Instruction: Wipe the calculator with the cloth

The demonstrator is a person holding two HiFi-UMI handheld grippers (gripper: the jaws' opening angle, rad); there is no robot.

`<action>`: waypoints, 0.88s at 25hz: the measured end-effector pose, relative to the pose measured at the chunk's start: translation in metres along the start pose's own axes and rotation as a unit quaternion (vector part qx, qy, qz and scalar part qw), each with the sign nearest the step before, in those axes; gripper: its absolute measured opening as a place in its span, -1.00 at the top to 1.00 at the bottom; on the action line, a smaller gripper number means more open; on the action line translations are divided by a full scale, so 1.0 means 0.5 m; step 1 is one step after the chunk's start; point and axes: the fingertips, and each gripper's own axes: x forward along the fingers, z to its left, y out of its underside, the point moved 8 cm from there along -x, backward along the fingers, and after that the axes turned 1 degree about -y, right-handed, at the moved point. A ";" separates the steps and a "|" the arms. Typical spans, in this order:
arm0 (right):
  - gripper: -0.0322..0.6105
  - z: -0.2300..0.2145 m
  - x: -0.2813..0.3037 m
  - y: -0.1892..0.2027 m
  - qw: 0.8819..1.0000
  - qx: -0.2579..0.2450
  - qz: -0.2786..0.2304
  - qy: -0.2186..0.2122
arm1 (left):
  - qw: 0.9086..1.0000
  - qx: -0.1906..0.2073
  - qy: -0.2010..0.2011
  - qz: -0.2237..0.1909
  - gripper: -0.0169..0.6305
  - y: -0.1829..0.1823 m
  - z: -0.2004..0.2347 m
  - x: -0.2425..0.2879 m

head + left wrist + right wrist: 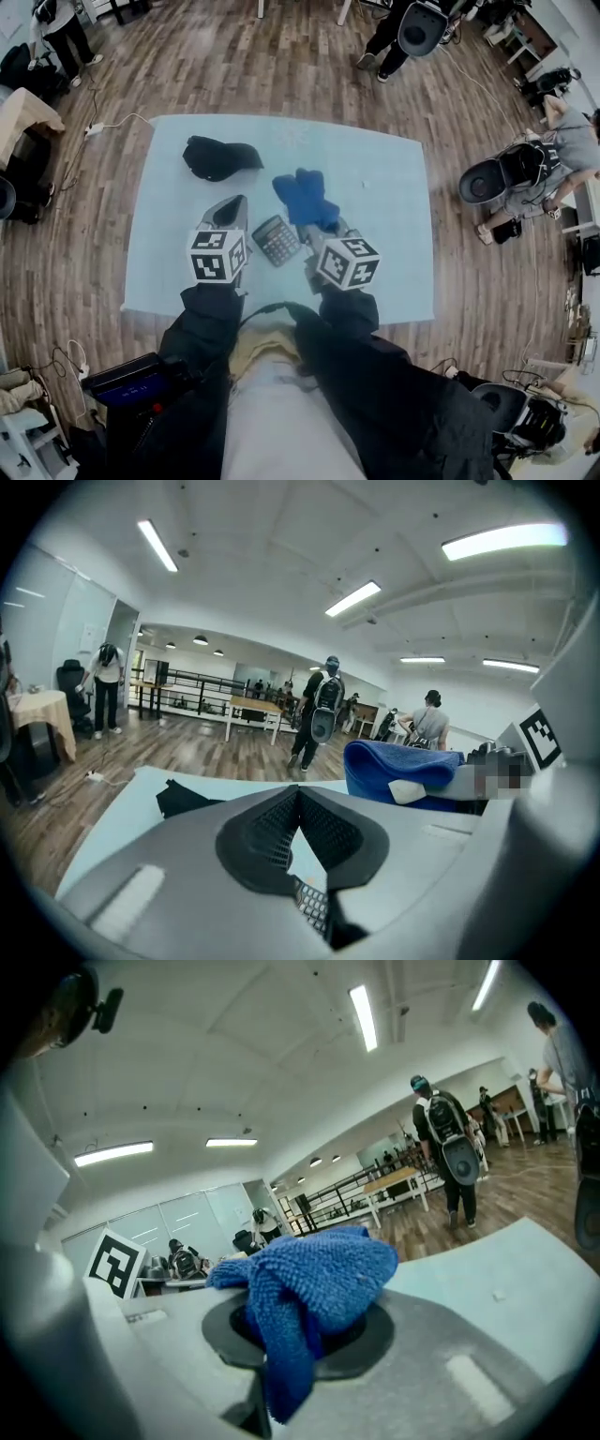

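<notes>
A dark calculator [277,240] lies flat on the pale blue table [384,187], between my two grippers. My right gripper [315,223] is shut on a blue cloth [305,197], which bunches out past its tip just beyond the calculator's far right corner. In the right gripper view the cloth [309,1279] covers the jaws of the right gripper [302,1327]. My left gripper [238,201] lies along the calculator's left side, its tips together. In the left gripper view the left gripper [298,794] shows nothing between its tips, with calculator keys [312,907] in the gap below them.
A black crumpled item [217,157] lies on the table beyond the left gripper. The table's near edge [272,314] is just before the person's body. People stand and sit on the wood floor around the table, with a dark chair [487,178] at the right.
</notes>
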 end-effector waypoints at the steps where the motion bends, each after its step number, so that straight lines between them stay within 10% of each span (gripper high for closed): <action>1: 0.68 0.007 -0.012 -0.013 1.000 -0.006 -0.013 0.004 | 1.000 0.009 0.005 -0.011 0.96 -0.016 -0.011 -0.009; 22: 0.68 0.094 -0.135 -0.180 0.983 -0.121 -0.139 0.027 | 0.984 0.066 0.047 -0.161 0.96 -0.210 -0.109 -0.137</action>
